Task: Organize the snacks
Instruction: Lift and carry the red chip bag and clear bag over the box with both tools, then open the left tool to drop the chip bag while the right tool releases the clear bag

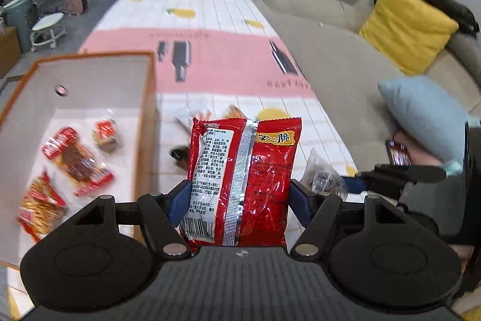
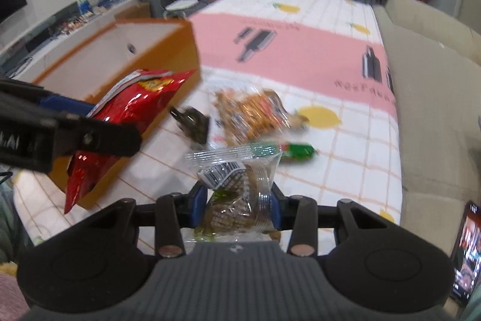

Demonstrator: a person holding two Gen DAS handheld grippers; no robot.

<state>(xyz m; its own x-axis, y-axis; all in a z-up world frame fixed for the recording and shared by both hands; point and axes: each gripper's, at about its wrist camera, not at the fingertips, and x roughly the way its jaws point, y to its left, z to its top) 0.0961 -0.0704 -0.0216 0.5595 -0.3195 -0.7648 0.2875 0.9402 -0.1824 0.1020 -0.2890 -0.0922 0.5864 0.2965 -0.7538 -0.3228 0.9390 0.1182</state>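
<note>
My left gripper is shut on a red snack bag and holds it upright above the table, just right of the orange box. The box holds several red and orange snack packs. My right gripper is shut on a clear packet of brown snack. The red bag also shows in the right wrist view, held by the left gripper beside the box. On the table lie a clear pack of orange snacks, a green packet and a dark packet.
The table wears a pink and white checked cloth. A beige sofa runs along its right side with a yellow cushion and a blue cushion. A phone lies at the right. A stool stands on the floor.
</note>
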